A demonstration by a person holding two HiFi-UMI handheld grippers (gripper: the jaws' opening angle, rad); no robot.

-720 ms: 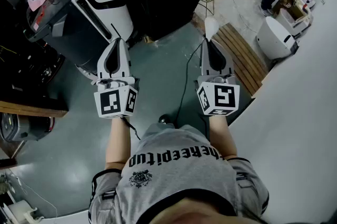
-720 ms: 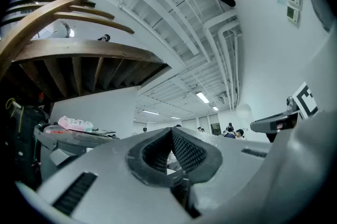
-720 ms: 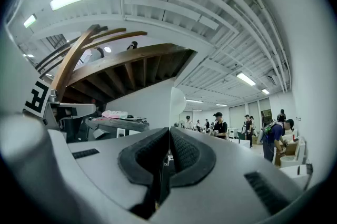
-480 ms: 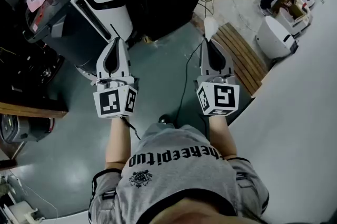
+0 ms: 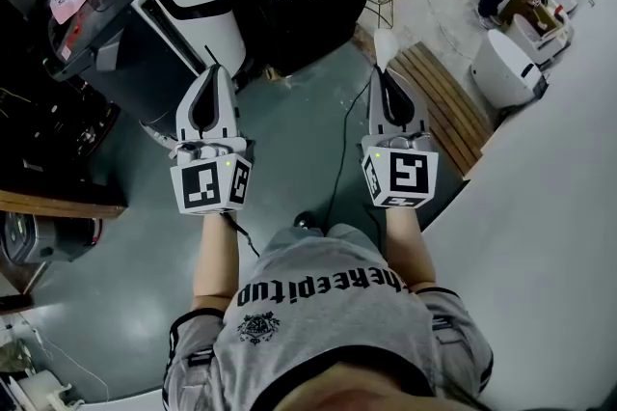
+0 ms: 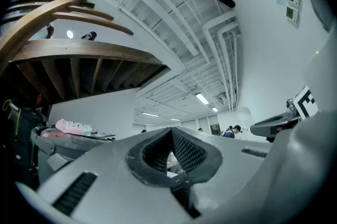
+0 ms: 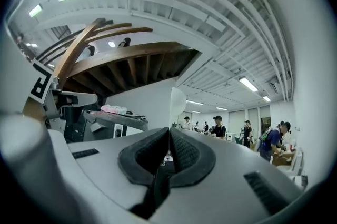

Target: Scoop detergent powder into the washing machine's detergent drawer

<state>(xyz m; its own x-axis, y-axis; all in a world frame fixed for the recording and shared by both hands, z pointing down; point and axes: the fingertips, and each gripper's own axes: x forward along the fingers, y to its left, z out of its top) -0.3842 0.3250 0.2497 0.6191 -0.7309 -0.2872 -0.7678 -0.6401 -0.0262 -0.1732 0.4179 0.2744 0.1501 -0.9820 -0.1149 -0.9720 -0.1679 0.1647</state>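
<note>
Scoop (image 5: 384, 45), white, sticks out past the tips of the right gripper (image 5: 384, 73), whose jaws pinch its handle. The left gripper (image 5: 213, 71) has its jaws pressed together on nothing and points toward the washing machine (image 5: 198, 4)

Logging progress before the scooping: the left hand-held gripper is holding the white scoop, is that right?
No. The right hand-held gripper holds the white scoop, as the right gripper view shows; the left hand-held gripper is shut and empty.
</note>
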